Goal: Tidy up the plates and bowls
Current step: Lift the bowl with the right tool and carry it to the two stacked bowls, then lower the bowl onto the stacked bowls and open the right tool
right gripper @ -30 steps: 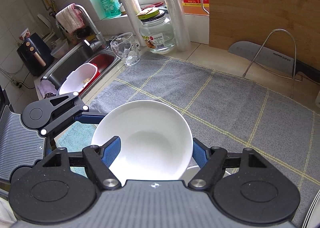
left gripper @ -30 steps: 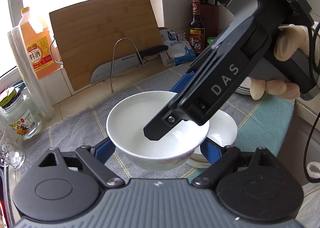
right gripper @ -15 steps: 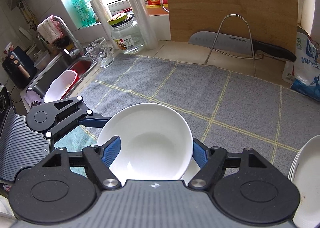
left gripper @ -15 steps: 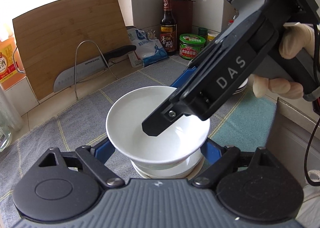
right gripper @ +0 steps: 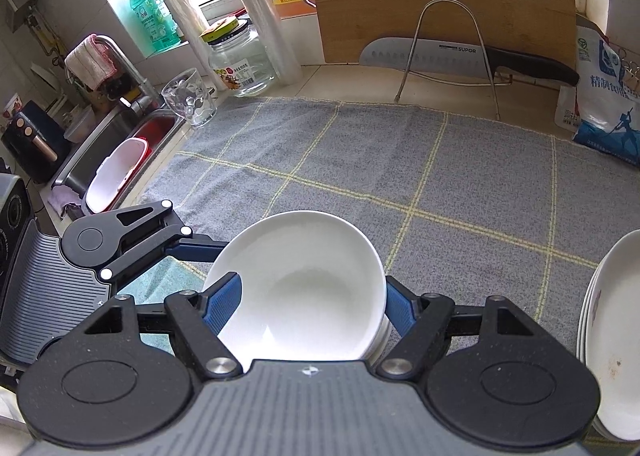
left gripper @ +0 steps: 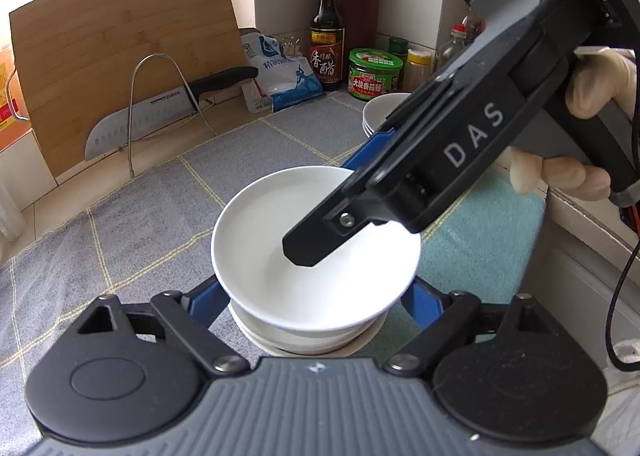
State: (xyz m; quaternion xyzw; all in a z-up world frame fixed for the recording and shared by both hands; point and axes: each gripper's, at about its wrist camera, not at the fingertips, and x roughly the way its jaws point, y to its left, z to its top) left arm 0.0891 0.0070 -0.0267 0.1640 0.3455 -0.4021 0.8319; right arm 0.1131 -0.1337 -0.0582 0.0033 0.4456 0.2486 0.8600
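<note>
Over grey cloth [right gripper: 460, 176], white bowl [right gripper: 304, 280] sits clamped between both jaws.

Both views ride low and close on the hand-held grippers, looking steeply down along their fingers at the counter. The left wrist view faces the tiled corner, the other tool crossing its frame. The right wrist view faces the window and sink [right gripper: 116, 144]. Both share the white bowl [left gripper: 316, 248] (right under each lens), grey cloth [right gripper: 400, 160], cutting board [left gripper: 120, 56] and knife [right gripper: 440, 56].
</note>
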